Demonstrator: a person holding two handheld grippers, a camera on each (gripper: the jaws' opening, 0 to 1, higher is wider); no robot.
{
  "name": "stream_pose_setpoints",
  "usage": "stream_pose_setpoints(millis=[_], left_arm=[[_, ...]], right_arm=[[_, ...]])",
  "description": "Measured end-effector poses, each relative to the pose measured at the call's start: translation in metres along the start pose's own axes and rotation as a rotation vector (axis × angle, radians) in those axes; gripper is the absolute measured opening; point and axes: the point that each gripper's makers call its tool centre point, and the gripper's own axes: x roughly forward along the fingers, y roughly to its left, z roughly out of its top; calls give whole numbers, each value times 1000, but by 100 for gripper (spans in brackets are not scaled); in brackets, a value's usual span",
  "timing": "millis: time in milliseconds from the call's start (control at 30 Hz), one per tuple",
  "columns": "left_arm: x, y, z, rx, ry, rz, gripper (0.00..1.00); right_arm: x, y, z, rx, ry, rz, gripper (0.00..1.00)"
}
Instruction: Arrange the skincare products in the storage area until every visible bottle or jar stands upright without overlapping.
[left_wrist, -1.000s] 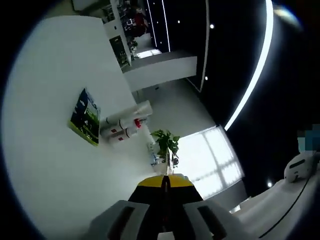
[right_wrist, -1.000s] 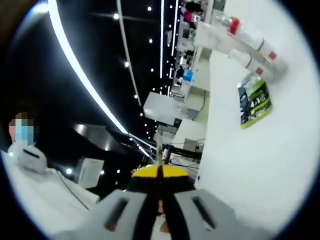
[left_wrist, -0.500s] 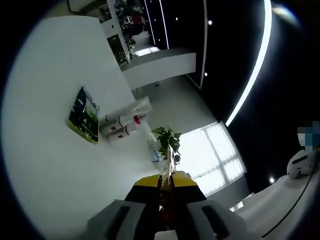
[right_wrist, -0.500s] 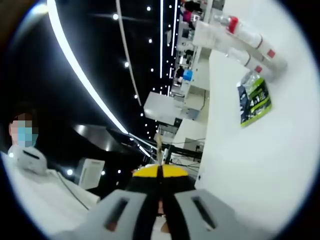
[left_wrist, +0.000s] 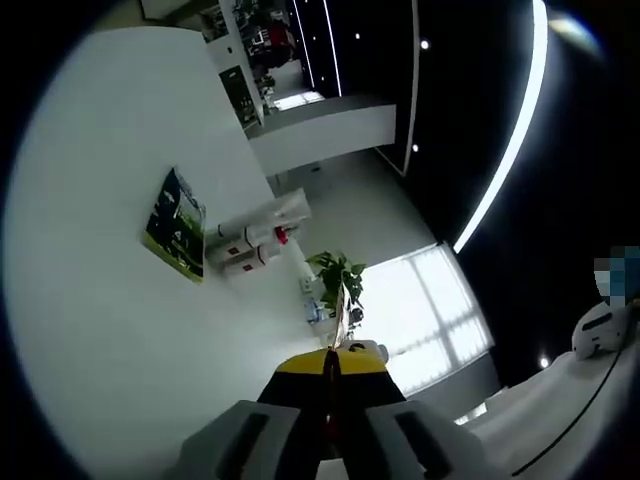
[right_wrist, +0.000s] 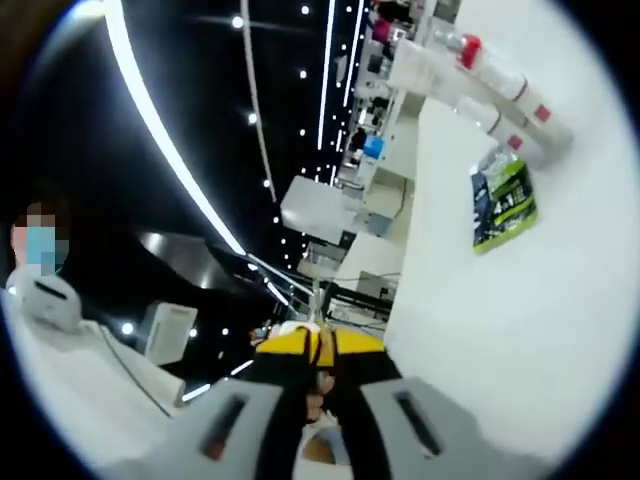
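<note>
Step in hand: by my judgement the approach — neither gripper is near the products, and nothing is held.

Left gripper (left_wrist: 328, 400): its jaws rise from the bottom of the left gripper view pressed together at the yellow tips, with nothing between them; it hangs past the near edge of the white table (left_wrist: 90, 330), well apart from the products.

Right gripper (right_wrist: 318, 350): jaws likewise closed on nothing, yellow tips meeting; it sits off the table's edge in the right gripper view, with the tabletop to one side.

Bottles: two white bottles (left_wrist: 245, 250) with red markings lie on their sides, side by side and touching or nearly so — near the far edge of the table. In the right gripper view the same pair (right_wrist: 505, 95) lies close to that edge, one showing a red cap.

White box: a pale box or tube (left_wrist: 285, 208) lies just beside the bottles; whether it is lying flat or standing I cannot tell.

Sachet: a flat green and black packet (left_wrist: 176, 227) lies on the table just beside the bottles, on the side away from the edge.

Left of the task: every bottle is down, so the standing-up is not yet begun.

Next move calls for: bringing a gripper across the table to the bottles, opening its jaws, taking one bottle round its body and tipping it onto its base clear of its neighbour and the packet.
</note>
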Motion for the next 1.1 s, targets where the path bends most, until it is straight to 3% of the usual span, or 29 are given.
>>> stream_pose_setpoints(millis=[100,433,667,867,1033,1100], left_arm=[[-1,4,6,2,-2,8,0],[-2,19,41,19,-30,67,0],[3,33,67,34,-30,102,0],[7,45,88,34,-31,142,0],[8,55,105,31,-35,163,0],[8,58,112,23,-45,164,0]], right_arm=[[-6,-2,-1,-20,9,-14,11],[-34,-12,8,-49,-59,-78,16],[-51,-16,5,-131,-51,-149,17],[-64,-33,8,-225,-50,-284,25],[-82,-47,16,-369,-28,-465,39],[-88,-50,17,-407,-8,-508,40]])
